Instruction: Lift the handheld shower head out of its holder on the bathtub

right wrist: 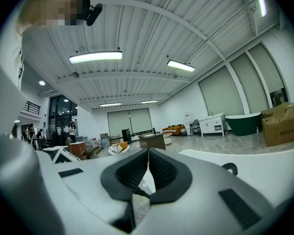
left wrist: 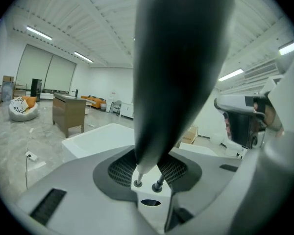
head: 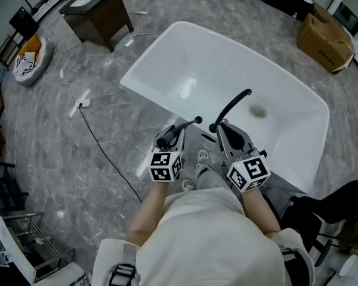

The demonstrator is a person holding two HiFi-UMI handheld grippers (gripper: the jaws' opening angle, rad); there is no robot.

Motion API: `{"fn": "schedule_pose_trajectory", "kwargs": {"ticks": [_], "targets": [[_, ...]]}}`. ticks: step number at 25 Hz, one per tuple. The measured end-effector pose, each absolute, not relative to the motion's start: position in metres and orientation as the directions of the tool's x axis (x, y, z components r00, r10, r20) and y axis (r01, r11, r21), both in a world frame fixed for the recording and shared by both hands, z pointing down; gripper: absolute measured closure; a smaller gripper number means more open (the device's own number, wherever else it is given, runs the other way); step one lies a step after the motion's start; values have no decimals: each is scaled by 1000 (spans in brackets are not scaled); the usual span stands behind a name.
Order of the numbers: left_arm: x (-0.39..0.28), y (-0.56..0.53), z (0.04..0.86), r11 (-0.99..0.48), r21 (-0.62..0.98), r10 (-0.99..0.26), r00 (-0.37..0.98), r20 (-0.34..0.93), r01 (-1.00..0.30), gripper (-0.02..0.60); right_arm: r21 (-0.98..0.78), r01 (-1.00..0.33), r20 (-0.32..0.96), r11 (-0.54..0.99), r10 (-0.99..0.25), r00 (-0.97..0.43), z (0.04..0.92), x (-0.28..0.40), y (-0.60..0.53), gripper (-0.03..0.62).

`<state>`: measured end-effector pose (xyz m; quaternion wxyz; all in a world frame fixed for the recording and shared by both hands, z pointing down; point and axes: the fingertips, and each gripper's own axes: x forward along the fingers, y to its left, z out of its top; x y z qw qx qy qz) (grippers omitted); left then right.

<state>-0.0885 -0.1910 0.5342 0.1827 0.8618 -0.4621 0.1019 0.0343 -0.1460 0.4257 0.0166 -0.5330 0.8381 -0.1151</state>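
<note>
Head view, looking down on the near rim of the tub [head: 191, 70]. Clenched in the left gripper [head: 179, 130]: the shower head [head: 192, 123], gripped low on its dark body, probably to carry it upright and leave the wide end free. Borne out in the left gripper view, with pads pressed on the tapered lower end [left wrist: 181, 58], a pale tip just below the jaws and no holder around it. Judged already clear of the holder, though no holder made out for certain among the chrome fittings [head: 201, 157] by the rim. Held just left of the black curved spout [head: 231, 107] and apart from it, likely to avoid a knock. Beside the spout's base, the right gripper [head: 219, 127], pressed together on nothing in the right gripper view and kept close, probably only as a spare hand. No hose visible anywhere.
</note>
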Motion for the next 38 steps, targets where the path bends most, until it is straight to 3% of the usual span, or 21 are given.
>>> {"fn": "schedule_pose_trajectory", "kwargs": {"ticks": [30,38], "targets": [[-171,-170,356,-478,257,-872,488,-24,-840,440,-141,-868,62,476,-871,-488,410,15,-140,572],[-180,-168,344,-479,262,-875,481,-59,-838,440,-142,-868,60,476,-871,-487,410,11,-140,572]]}}
